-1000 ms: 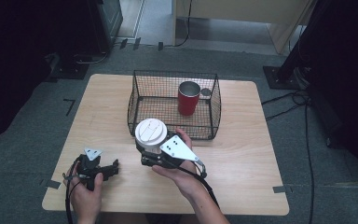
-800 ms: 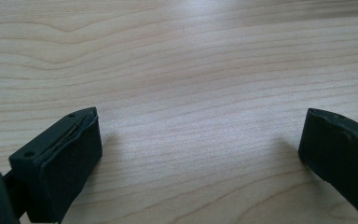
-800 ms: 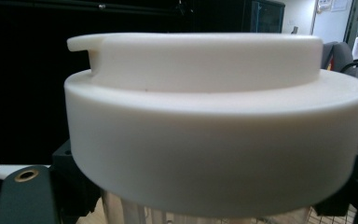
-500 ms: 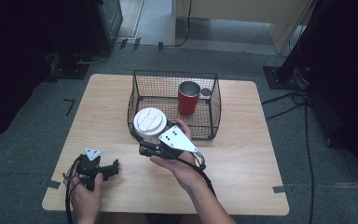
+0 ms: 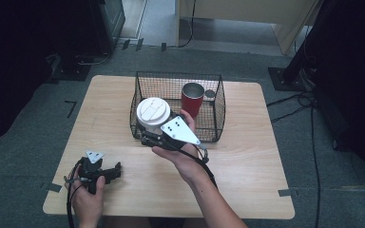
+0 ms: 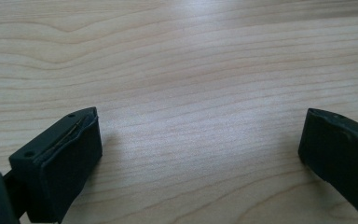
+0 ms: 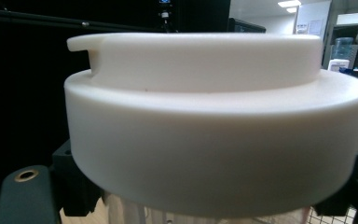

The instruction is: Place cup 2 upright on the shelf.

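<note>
A cup with a white lid [image 5: 153, 111] is held up over the front left corner of the black wire basket [image 5: 176, 76]. My right gripper [image 5: 150, 136] is shut on the cup just below the lid. The lid [image 7: 214, 116] sits very close in the right gripper view, with the jaws at its lower corners. A red cup [image 5: 192, 99] stands upright inside the basket beside a small grey round thing [image 5: 210, 94]. My left gripper [image 5: 95, 173] rests low at the table's front left. Its jaws stand wide apart over bare wood [image 6: 200, 149] with nothing between them.
The wooden table [image 5: 266, 142] has bare room to the right of and in front of the basket. Dark equipment and cables lie on the grey floor around the table. The person's right forearm crosses the table's front middle.
My right gripper has carried the white-lidded cup away from the person, from in front of the basket to over its front left corner. The left gripper has stayed put.
</note>
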The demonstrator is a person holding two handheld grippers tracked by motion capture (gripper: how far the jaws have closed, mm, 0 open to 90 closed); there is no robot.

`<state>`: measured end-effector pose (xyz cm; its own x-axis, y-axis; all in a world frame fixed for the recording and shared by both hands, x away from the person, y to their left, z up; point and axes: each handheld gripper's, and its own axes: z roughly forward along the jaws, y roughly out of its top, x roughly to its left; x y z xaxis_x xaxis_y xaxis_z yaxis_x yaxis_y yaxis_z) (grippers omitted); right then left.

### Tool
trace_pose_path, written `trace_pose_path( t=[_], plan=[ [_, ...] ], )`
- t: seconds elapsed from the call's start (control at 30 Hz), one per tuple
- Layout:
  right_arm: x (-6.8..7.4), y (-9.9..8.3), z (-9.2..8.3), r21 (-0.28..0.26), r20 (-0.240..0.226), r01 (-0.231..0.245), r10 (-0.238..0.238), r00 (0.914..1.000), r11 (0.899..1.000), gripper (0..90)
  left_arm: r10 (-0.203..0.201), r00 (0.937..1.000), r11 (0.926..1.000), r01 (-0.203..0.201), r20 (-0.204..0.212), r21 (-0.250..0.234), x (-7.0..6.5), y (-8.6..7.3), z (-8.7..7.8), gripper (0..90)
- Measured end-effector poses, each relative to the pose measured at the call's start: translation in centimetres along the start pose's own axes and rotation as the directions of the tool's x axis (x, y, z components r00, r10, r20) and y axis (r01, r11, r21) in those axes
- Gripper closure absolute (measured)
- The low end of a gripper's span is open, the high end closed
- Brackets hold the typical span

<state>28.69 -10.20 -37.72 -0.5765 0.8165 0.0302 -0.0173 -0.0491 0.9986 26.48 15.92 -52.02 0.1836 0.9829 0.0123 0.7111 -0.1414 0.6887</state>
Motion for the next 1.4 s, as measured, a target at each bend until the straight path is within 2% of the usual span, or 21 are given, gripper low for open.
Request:
trace_pose_path(
  t=[0.4,0.7,0.97,1.2,1.4],
  plan=[
    [-1.3,0.9,2.1,0.000,0.031,0.012,-0.012,0.9994,1.000,16.2,-0.001,1.0000,1.0000,0.001,0.000,-0.001,0.0,0.0,0.0,0.1],
    [-1.9,1.6,3.6,-0.014,0.041,0.001,0.000,0.9991,1.000,16.2,0.000,1.0000,1.0000,0.000,0.000,0.000,0.0,0.0,0.0,0.1],
    [-2.7,1.6,5.6,-0.002,0.061,-0.004,0.004,0.9981,1.000,16.2,0.000,1.0000,1.0000,0.000,0.000,-0.001,0.0,0.0,0.0,0.1],
    [-3.7,1.0,7.7,0.015,0.081,0.002,-0.003,0.9967,1.000,16.2,0.000,1.0000,1.0000,0.000,-0.001,-0.002,0.0,0.0,0.0,0.1],
    [-4.5,-0.2,9.5,0.035,0.097,0.013,-0.017,0.9952,0.999,16.2,0.000,1.0000,1.0000,0.000,-0.001,-0.003,0.0,0.0,0.0,0.1]
  ],
)
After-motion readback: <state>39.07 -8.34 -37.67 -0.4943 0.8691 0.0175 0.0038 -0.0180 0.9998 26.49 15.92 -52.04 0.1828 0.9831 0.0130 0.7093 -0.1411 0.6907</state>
